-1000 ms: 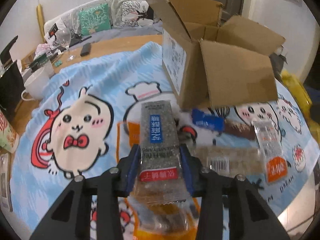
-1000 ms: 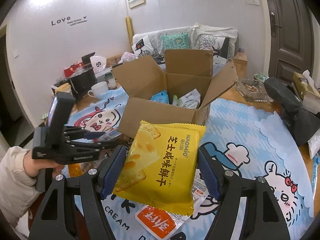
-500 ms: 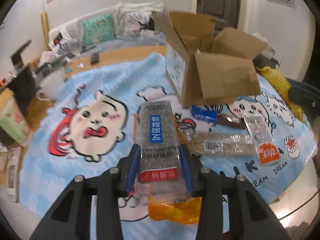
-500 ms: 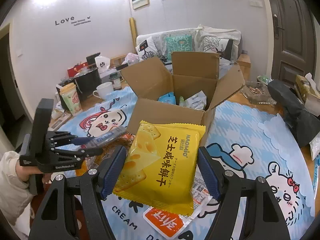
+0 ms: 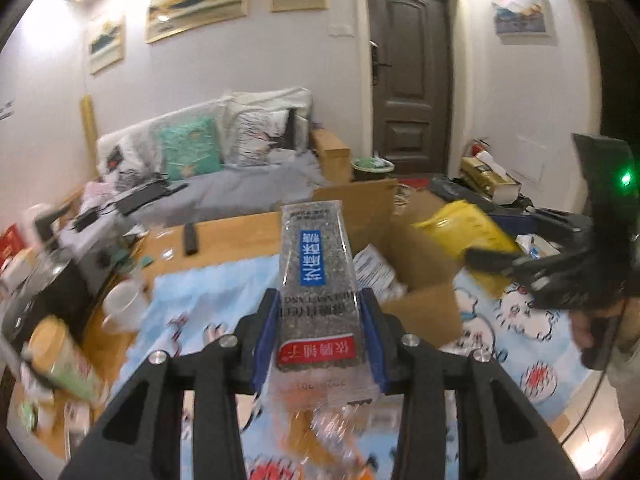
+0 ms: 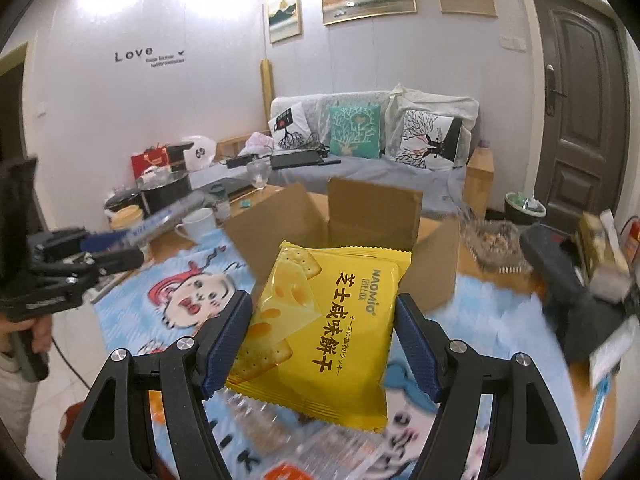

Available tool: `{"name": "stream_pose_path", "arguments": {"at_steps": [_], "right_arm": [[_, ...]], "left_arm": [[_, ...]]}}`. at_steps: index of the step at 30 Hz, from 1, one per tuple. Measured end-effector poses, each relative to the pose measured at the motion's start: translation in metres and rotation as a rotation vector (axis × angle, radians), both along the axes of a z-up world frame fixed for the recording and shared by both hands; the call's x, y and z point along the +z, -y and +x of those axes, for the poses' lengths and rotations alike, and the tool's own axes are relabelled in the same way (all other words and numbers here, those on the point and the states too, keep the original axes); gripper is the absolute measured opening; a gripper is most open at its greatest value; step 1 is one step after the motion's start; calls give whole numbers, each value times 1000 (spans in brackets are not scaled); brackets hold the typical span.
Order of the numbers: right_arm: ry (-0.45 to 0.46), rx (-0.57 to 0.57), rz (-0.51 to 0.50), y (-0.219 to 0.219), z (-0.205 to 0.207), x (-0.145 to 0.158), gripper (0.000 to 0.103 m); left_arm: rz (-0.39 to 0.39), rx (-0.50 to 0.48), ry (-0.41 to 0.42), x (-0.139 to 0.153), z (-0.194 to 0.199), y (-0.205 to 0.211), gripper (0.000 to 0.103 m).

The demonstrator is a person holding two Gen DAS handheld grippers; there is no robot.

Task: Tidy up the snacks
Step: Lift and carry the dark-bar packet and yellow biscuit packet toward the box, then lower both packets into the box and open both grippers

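We hold two light, crinkly packets — left gripper point(image 5: 318, 334) jaws clamp the sesame bar point(image 5: 316, 280), right gripper point(image 6: 324, 346) jaws the pliant cracker pouch point(image 6: 320, 328) — edge-gripped, likely slippery.

A grey speckled snack bar point(image 5: 318, 280) carries blue and red labels. The cracker packet point(image 6: 324, 332) is yellow, printed with cheese. Lower frame, the tablecloth point(image 6: 132, 304) is pale blue with cartoon faces. The cardboard box point(image 6: 372, 216) is brown.
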State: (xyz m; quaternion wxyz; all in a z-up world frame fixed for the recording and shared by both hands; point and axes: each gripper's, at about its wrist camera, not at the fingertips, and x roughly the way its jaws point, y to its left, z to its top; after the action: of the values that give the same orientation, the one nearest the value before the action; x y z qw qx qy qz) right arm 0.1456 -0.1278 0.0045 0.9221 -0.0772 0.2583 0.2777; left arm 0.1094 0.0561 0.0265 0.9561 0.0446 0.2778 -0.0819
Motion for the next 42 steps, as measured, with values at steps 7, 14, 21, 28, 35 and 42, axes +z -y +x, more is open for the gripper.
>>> {"name": "stream_pose_path", "arguments": {"at_steps": [7, 14, 21, 28, 35, 42], "right_arm": [[-66, -22, -228, -44, 91, -8, 69], [-125, -1, -278, -50, 124, -23, 70], [-111, -3, -260, -45, 115, -26, 70], [-86, 4, -247, -42, 96, -17, 70], [-84, 114, -67, -36, 34, -5, 70], [-111, 179, 24, -43, -32, -21, 70]], "left_arm": [[116, -40, -174, -3, 122, 46, 37], [121, -22, -244, -15, 156, 57, 48], [112, -17, -213, -10, 147, 50, 52], [110, -13, -168, 3, 125, 46, 59], [63, -12, -109, 16, 80, 29, 68], [43, -19, -41, 10, 16, 8, 85]]}}
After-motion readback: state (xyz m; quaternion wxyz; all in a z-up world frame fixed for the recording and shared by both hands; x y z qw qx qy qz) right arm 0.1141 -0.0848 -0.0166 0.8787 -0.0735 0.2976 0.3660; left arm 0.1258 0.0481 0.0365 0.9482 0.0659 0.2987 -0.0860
